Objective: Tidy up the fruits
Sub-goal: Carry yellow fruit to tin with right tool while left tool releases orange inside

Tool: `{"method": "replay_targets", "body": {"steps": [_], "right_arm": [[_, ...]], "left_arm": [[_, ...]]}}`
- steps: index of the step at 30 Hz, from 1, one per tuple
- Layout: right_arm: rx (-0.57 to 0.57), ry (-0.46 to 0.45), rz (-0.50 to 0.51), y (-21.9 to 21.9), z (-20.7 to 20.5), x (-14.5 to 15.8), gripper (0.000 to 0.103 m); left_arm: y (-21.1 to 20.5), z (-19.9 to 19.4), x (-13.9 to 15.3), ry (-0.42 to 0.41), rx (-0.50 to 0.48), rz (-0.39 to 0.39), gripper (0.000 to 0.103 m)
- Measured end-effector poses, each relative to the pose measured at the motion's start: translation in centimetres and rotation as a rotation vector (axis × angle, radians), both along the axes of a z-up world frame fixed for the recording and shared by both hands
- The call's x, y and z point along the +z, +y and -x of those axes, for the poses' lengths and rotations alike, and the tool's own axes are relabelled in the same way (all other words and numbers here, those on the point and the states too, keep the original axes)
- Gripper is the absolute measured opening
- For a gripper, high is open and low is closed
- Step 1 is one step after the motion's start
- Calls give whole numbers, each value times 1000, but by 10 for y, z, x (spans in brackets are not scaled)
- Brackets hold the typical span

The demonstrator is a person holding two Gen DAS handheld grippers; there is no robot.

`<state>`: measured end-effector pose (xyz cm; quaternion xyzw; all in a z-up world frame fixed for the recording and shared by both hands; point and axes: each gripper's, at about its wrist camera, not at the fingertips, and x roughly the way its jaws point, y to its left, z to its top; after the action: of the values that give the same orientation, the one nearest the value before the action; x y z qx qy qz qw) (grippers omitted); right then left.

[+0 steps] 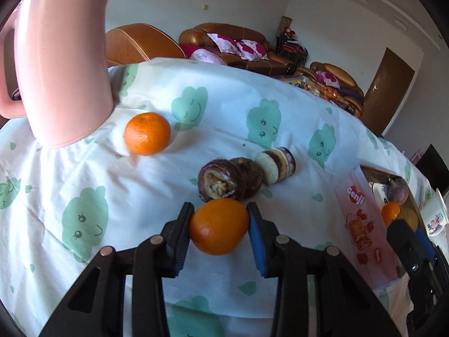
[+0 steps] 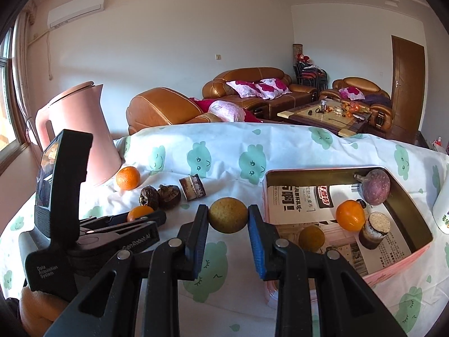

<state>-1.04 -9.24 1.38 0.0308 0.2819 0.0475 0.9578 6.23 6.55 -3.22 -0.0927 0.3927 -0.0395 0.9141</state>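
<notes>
My left gripper (image 1: 220, 207) is shut on an orange (image 1: 219, 227) low over the cloud-print cloth. A second orange (image 1: 147, 133) lies on the cloth beside the pink kettle. My right gripper (image 2: 228, 210) is shut on a dull yellow-brown round fruit (image 2: 228, 216), held left of the open pink tin box (image 2: 404, 196). Inside the box lie a purple passion fruit (image 2: 376, 186), an orange (image 2: 350, 214), another yellow-brown fruit (image 2: 311, 238) and a piece of cake roll (image 2: 374, 229). In the right wrist view the left gripper (image 2: 146, 219) shows at the left with its orange (image 2: 139, 213).
A tall pink kettle (image 1: 61, 70) stands at the far left of the table. Dark cake rolls (image 1: 224, 179) and a layered cake slice (image 1: 276, 168) lie mid-table, just beyond the left gripper. A white cup (image 2: 442, 213) stands right of the box. Sofas and a coffee table fill the room behind.
</notes>
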Motion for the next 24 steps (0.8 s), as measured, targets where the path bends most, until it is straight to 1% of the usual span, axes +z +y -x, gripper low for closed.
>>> {"method": "replay_targets", "body": {"steps": [2,4,7,9,12,17,24], "right_arm": [[3,-11,17,3,2,0,30],[8,-22,42,6,4,1,30],[17,-38,53,8,7,3,30],[13,-48,53,6,9,5,30],[4,-63,60,-1,10,8,30],[-32,-78,69,-22,11,13,30],[-89,-89,93,-56,10,16,30]], "left_arm": [[5,11,8,-68,40,-8,40],[5,21,15,-133,60,-26,40],[1,32,21,-195,65,-56,40],[-2,34,24,-211,68,-70,40],[-9,33,27,-213,59,-80,40],[-27,38,30,-252,16,-91,40],[-77,52,37,-309,-83,-99,40]]}}
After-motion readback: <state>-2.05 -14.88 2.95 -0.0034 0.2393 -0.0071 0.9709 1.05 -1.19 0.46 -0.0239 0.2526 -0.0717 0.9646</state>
